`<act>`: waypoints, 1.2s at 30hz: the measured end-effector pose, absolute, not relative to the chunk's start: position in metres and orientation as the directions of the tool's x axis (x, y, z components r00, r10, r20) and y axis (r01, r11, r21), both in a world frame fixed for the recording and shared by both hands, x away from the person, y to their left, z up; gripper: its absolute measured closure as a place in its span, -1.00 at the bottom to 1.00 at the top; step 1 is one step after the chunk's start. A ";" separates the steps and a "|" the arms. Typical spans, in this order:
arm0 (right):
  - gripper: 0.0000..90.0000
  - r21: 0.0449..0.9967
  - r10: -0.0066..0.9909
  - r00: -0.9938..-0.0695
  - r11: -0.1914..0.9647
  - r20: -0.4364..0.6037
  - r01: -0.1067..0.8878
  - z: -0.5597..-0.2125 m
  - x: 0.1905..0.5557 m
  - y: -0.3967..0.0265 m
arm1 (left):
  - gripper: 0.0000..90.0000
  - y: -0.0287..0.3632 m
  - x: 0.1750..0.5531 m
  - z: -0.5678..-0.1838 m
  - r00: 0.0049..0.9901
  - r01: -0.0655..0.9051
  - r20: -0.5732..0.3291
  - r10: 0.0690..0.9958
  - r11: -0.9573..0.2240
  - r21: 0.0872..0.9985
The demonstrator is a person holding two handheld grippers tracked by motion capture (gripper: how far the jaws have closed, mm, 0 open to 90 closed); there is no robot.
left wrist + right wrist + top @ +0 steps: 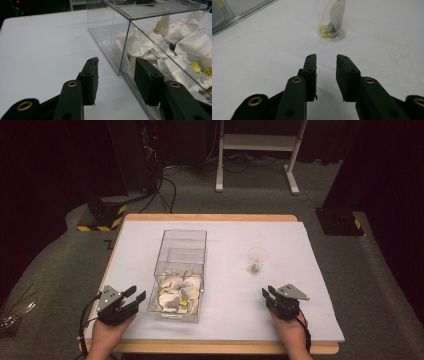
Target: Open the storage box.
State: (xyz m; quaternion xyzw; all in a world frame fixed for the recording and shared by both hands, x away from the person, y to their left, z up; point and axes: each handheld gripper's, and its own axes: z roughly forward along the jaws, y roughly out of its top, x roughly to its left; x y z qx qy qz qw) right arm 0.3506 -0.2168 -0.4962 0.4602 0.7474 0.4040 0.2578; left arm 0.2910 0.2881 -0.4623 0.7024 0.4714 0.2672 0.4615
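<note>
Two sets of fingers stand parted with nothing between them. The left gripper (134,296) has its fingers (91,75) spread over bare bench (280,320), and no thing lies between the pads. From those fingers the clear box (181,270) lies at about two o'clock in the left gripper view, its near corner just beside the right-hand finger but apart from it. The box's long axis runs from six to twelve o'clock in the high view, and the tea bags (176,290) are heaped at its near end, behind the wall closest to the left fingers.

The right gripper (268,295) also has its fingers (311,67) apart and empty. Dead ahead at twelve o'clock in the right gripper view stands the small clear cup (257,261), near but apart, upright, with one tea bag (335,17) inside.

Judgement: the left hand is nearer the box, the right hand nearer the cup. Any pick from the box calls for the left fingers to rise over the wall first.
</note>
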 end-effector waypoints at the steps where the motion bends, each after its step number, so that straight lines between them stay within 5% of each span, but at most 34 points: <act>1: 0.55 0.842 0.895 -0.446 0.247 -0.009 0.480 -0.496 0.351 -0.217 | 0.21 0.287 0.291 -0.461 0.409 0.424 -0.058 0.911 -0.133 0.896; 5: 0.55 0.842 0.894 -0.449 0.231 0.015 0.488 -0.497 0.352 -0.220 | 0.16 0.290 0.279 -0.457 0.402 0.411 0.012 0.916 -0.192 0.891; 21: 0.55 0.844 0.899 -0.438 0.212 0.029 0.492 -0.496 0.353 -0.222 | -0.04 0.290 0.240 -0.471 0.445 0.434 -0.074 0.892 -0.142 0.890; 36: 0.54 0.845 0.901 -0.433 0.207 0.032 0.494 -0.495 0.353 -0.224 | -0.05 0.268 0.235 -0.480 0.523 0.410 -0.058 0.851 -0.191 0.892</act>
